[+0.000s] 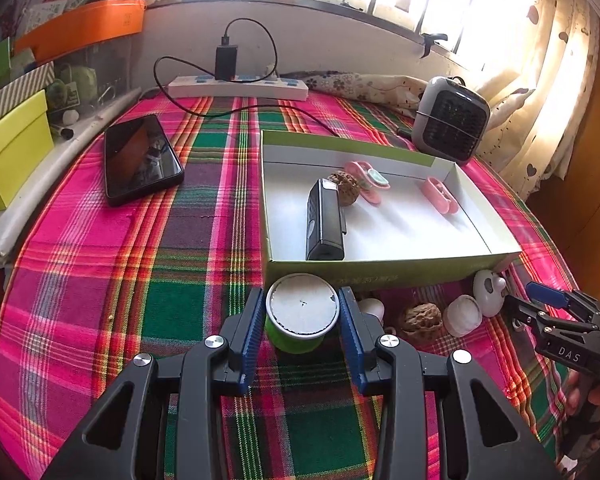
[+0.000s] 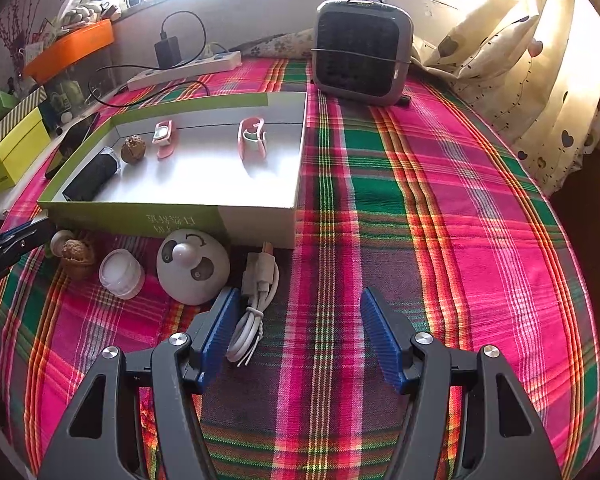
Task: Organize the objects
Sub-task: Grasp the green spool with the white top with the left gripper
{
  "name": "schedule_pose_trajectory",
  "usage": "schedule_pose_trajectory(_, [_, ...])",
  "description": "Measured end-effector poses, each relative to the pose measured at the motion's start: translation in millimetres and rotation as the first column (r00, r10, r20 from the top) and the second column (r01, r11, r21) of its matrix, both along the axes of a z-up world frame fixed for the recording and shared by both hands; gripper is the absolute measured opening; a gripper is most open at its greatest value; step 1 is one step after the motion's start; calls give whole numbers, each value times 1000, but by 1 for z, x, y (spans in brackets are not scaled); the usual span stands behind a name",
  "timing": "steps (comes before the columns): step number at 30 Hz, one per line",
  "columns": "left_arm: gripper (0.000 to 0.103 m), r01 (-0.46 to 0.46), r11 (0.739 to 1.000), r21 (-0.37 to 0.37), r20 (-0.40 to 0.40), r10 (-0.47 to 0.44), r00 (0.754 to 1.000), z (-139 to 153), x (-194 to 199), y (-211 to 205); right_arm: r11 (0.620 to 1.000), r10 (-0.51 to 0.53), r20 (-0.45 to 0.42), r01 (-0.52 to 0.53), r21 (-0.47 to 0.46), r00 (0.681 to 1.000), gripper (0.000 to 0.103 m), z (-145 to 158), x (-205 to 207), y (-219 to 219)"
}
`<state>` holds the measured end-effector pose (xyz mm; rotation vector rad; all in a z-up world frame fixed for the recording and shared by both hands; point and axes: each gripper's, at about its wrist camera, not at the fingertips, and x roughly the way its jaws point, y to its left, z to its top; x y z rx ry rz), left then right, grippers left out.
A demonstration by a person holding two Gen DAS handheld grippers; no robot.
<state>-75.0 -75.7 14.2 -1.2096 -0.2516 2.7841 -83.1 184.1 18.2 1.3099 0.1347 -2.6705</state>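
Green cup (image 1: 300,326), white lid up, sits clenched in the left claw (image 1: 302,312), pads on both sides, just short of the box (image 1: 380,276) front wall at 12 o'clock. Box already holds a black device (image 1: 325,220), a walnut (image 1: 346,188) and two pink clips. Right claw (image 2: 296,332) is released, empty, with the white cable (image 2: 252,312) touching its left pad at 10 o'clock. Step in hand, I'd say: cup into box. Next: lift clear of the wall, carry forward, then release in free floor space.
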Motion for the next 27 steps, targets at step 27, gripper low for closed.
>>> schedule_pose_trajectory(27, [31,-31,999,8,40,30,999,-7,-9,-5,1000,29,-9,-29,-9,1000,51,0,-5,-7])
